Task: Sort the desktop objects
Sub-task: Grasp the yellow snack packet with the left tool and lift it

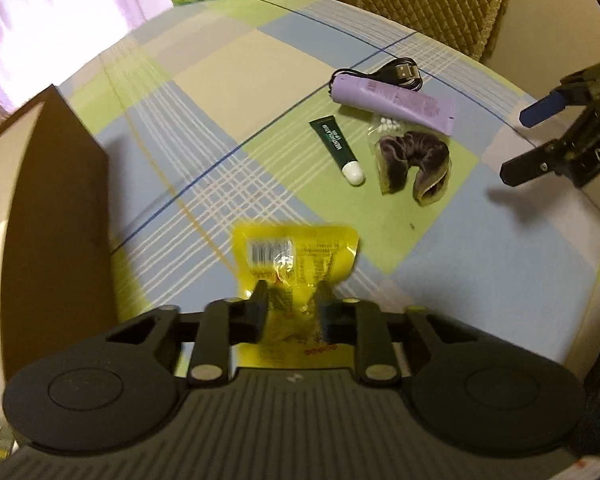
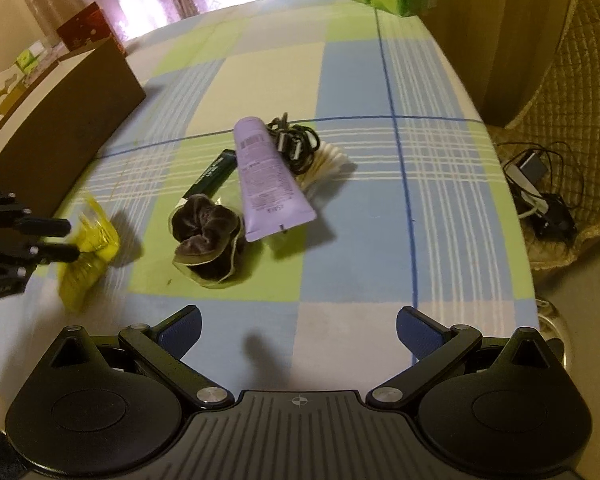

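left jaws clamp yellow packet (image 1: 296,256) | right jaws spread, empty

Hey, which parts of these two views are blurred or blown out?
Left wrist view: the crinkly yellow snack packet in the left gripper is motion-smeared, and the window top left is blown out. Right wrist view: same packet smeared, window glare up top.

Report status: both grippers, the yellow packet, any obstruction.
Left gripper shut on yellow packet, held over the tablecloth. Right gripper open, empty. Brown box close on the left; path otherwise clear.
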Motion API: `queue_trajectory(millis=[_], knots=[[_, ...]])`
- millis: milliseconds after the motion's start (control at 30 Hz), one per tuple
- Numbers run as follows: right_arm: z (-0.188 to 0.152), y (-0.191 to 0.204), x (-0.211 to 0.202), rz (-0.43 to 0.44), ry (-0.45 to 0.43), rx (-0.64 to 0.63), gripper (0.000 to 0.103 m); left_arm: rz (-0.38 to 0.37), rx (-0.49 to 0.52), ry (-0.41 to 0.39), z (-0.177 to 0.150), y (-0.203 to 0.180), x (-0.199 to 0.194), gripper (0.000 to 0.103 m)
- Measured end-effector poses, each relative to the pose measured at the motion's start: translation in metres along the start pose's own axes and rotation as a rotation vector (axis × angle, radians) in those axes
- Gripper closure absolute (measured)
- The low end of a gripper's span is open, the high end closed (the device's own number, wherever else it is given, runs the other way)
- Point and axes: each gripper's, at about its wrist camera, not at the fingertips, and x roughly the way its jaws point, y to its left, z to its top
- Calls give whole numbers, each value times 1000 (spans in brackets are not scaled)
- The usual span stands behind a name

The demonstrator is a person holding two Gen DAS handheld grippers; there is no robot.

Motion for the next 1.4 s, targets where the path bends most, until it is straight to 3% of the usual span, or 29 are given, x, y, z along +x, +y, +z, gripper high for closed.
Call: queue_trajectory(millis=[100,167,267,400,467,533,600,800,833,900,967,1067,1333,1400], knots=[[0,3,1,5,3,-7,2,-8,-22,1,-7,-5,-5,29],[-1,3,2,7,5,-11,2,-6,-23,1,-10,-6,-4,26],[-2,4,3,5,11,-8,2,-12,8,9,-11,-7,4,13],[-4,2,2,0,13,-2,2,-53,83,71,-13,-4,29,22],[-5,2,1,-6,15,7,2,-132,41,51,-14,5,31,36],[-7,0,1,-10,15,13,2,-132,45,44,-11,6,29,52],[-7,0,1,-11,14,20,2,-125,66,24,-10,1,23,59],[-3,7,-4,3,-35,-4,2,-134,-137,-39,-9,18,-4,74],[-1,10,-4,8,-41,-15,2,-138,-176,-54,-9,23,-10,89],[2,15,-3,17,-45,-34,2,-156,-259,-83,-8,32,-21,96],[4,21,0,27,-43,-50,2,-155,-373,-78,-11,44,-22,96],[7,26,5,36,-35,-68,2,-113,-414,-44,-12,52,-15,94],[8,32,6,34,-36,-88,2,-97,-356,20,-7,47,13,86],[7,30,6,29,-35,-79,2,-51,-332,29,-5,44,18,86]])
